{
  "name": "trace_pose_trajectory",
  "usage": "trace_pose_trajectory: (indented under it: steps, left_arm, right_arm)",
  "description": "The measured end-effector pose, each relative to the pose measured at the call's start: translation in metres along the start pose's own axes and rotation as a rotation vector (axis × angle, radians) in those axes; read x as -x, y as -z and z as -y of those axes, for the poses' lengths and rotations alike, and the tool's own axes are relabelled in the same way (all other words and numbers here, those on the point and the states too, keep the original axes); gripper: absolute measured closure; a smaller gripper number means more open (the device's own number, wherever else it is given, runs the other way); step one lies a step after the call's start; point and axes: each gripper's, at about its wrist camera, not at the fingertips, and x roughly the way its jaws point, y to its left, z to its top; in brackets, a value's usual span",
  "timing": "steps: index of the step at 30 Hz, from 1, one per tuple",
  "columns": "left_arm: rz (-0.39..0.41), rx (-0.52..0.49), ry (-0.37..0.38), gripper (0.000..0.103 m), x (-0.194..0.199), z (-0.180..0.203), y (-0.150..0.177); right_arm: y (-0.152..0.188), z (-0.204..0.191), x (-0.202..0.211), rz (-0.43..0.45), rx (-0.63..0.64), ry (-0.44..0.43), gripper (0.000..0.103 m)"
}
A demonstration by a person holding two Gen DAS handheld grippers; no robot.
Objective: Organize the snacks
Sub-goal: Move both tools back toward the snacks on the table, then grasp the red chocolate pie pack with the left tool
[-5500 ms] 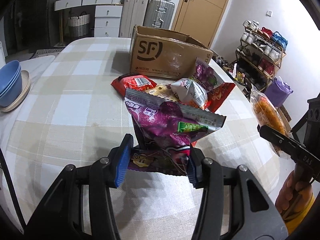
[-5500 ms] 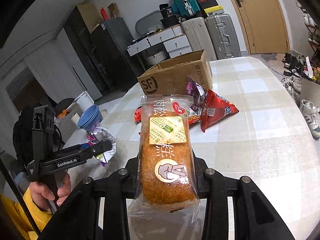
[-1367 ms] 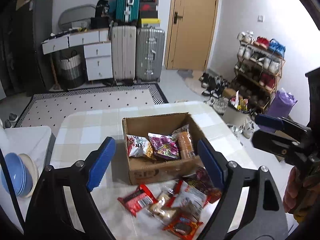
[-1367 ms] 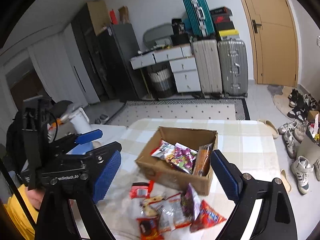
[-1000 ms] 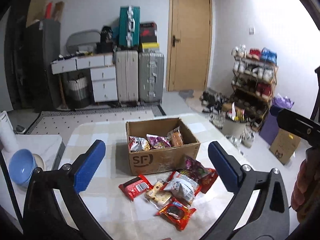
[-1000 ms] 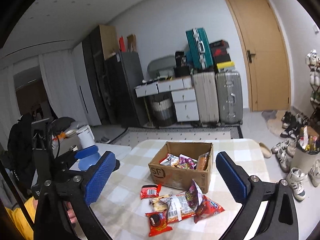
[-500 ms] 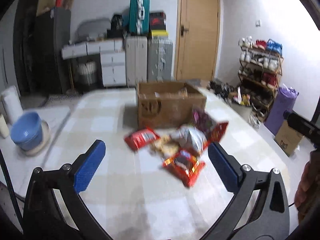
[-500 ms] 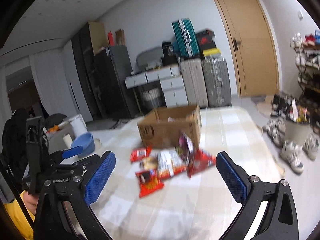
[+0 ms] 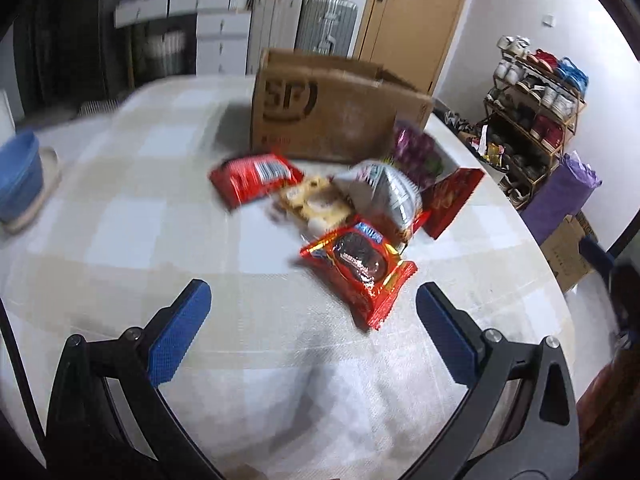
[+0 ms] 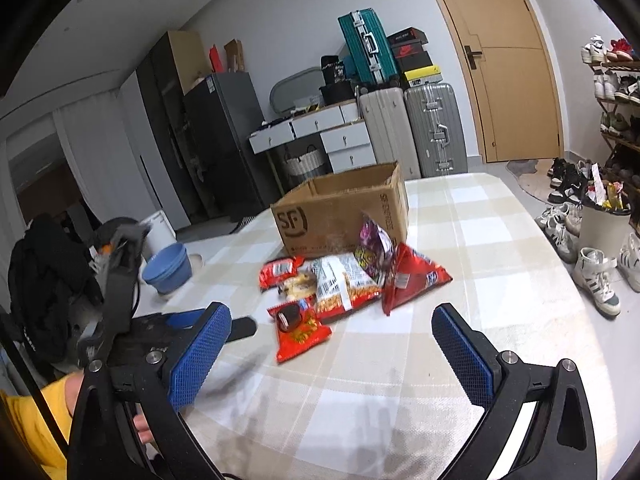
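At the far left a stack of blue bowls [image 9: 18, 176] sat near the edge of the checked table [image 9: 132, 216], well apart from the snacks. The left gripper [image 9: 308, 332] hung low over the table with its blue pads spread wide and nothing between them. Ahead of it lay the snack pile: a red packet with a barcode [image 9: 254, 178] at the left, a pale biscuit pack [image 9: 314, 202] beside it, then a silvery bag [image 9: 384, 188] and, nearest the gripper, a red cookie packet [image 9: 360, 268] lying slightly apart at the front. A purple bag [image 9: 418, 152] leaned near the cardboard box [image 9: 332, 116] behind the pile, and a dark red bag [image 9: 450, 200] closed the heap on the right. The left view was motion-blurred, so the printing was probably not legible.

In the right wrist view the right gripper [image 10: 330, 346] was likewise spread open and empty above the table, the red cookie packet [image 10: 300, 330] lying ahead between its pads. The box [image 10: 344, 210] stood upright beyond the heap, its contents hidden from this angle. A shoe rack [image 9: 536, 92] stood at the right wall.
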Motion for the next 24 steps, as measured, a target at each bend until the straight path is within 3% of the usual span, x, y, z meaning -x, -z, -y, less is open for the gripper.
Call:
trace_pose_trajectory:
  steps: [11,19,22,24]
  left_arm:
    - [-0.134,0.105,-0.010,0.001,-0.076,0.005,-0.025]
    - [-0.115,0.065,-0.057,0.000,-0.097,0.016,-0.034]
    - [-0.112,0.065,-0.036,0.005,-0.096,0.017,-0.033]
    - [-0.106,0.067,-0.005,0.022,-0.093,0.020,-0.031]
  right_arm:
    - [0.015,0.018,-0.023,-0.037,-0.045,-0.034,0.001]
    - [0.025,0.034,-0.035,-0.070,-0.102,-0.068,0.001]
    - [0.025,0.034,-0.034,-0.068,-0.113,-0.081,0.001]
    - [0.026,0.034,-0.034,-0.067,-0.115,-0.081,0.001]
